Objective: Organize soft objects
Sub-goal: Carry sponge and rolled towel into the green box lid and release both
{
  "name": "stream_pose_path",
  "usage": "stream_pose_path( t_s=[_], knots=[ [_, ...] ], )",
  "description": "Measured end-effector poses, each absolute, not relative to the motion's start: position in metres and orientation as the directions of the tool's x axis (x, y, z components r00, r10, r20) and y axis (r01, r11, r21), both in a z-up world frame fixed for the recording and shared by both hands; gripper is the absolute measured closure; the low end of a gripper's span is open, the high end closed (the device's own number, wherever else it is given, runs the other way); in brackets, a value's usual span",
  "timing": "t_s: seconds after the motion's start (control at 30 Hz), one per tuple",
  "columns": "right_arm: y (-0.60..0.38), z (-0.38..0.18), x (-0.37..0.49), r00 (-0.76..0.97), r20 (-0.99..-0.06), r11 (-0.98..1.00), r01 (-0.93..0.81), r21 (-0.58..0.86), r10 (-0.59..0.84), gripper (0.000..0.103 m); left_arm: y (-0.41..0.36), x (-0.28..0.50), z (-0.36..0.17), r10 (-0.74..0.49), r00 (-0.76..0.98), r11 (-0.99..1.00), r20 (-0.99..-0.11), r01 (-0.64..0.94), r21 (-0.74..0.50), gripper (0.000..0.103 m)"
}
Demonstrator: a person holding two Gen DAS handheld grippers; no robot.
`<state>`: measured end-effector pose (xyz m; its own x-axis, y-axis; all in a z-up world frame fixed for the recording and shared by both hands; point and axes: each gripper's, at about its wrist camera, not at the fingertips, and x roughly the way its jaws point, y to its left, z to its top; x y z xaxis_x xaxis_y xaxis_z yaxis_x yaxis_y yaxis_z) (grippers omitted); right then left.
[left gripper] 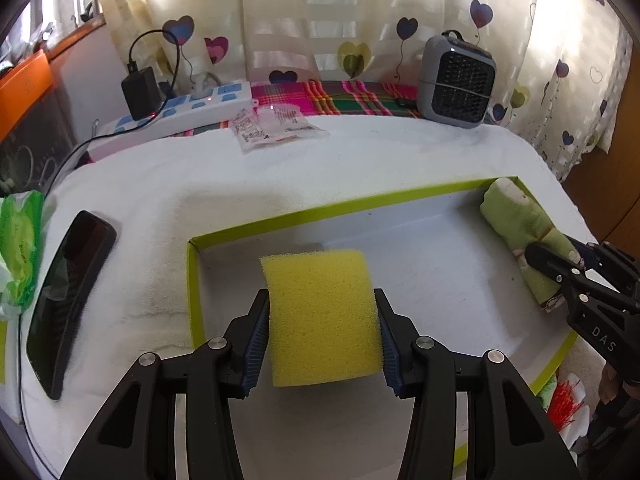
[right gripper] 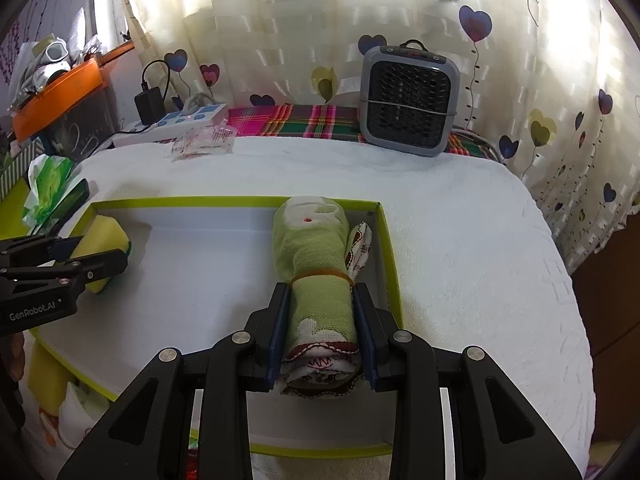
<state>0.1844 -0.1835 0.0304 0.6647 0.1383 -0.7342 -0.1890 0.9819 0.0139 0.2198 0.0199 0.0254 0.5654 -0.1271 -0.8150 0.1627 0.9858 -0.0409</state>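
Note:
My left gripper (left gripper: 322,300) is shut on a yellow sponge (left gripper: 324,316) and holds it over the left end of a shallow white box with a lime-green rim (left gripper: 320,210). My right gripper (right gripper: 320,296) is shut on a rolled green cloth (right gripper: 310,240) bound with a rubber band, lying along the box's right wall (right gripper: 390,248). The cloth roll (left gripper: 520,232) and right gripper (left gripper: 556,268) also show at the right of the left wrist view. The sponge (right gripper: 102,240) and left gripper (right gripper: 76,256) show at the left of the right wrist view.
The box sits on a white towel (left gripper: 200,184) covering the table. A black phone (left gripper: 68,300) and a green tissue pack (left gripper: 20,248) lie at the left. A power strip (left gripper: 188,108), a plastic packet (left gripper: 272,124) and a grey fan heater (left gripper: 456,80) stand at the back by the curtain.

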Motion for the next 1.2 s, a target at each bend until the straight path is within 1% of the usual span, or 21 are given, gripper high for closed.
stream_pose_path(
  t_s=[0.3, 0.43, 0.6, 0.77, 0.93, 1.1, 1.2],
  knots=[
    [-0.181, 0.03, 0.184, 0.673, -0.729, 0.982, -0.191, -0.004, 0.128, 0.068, 0.017, 0.223, 0.02, -0.097, 0.567, 0.988, -0.818, 0.152, -0.011, 0.056],
    [-0.18, 0.029, 0.183, 0.678, -0.725, 0.982, -0.19, -0.014, 0.121, 0.066, 0.019, 0.225, 0.019, -0.101, 0.565, 0.99, -0.819, 0.142, -0.024, 0.054],
    [-0.181, 0.029, 0.184, 0.683, -0.721, 0.983, -0.182, -0.015, 0.116, 0.061, 0.02, 0.226, 0.02, -0.113, 0.567, 0.989, -0.816, 0.142, -0.039, 0.052],
    [-0.182, 0.03, 0.183, 0.692, -0.713, 0.984, -0.176, -0.016, 0.112, 0.055, 0.021, 0.226, 0.022, -0.135, 0.572, 0.988, -0.809, 0.143, -0.063, 0.043],
    [-0.182, 0.031, 0.182, 0.697, -0.707, 0.984, -0.177, -0.007, 0.121, 0.051, 0.022, 0.225, 0.023, -0.134, 0.575, 0.988, -0.807, 0.137, -0.067, 0.041],
    [-0.182, 0.034, 0.18, 0.708, -0.694, 0.983, -0.182, -0.002, 0.13, 0.043, 0.024, 0.221, 0.031, -0.148, 0.597, 0.987, -0.789, 0.134, -0.084, 0.04],
    [-0.182, 0.035, 0.178, 0.712, -0.69, 0.983, -0.182, 0.001, 0.132, 0.041, 0.024, 0.218, 0.035, -0.149, 0.603, 0.987, -0.784, 0.138, -0.081, 0.04]
  ],
)
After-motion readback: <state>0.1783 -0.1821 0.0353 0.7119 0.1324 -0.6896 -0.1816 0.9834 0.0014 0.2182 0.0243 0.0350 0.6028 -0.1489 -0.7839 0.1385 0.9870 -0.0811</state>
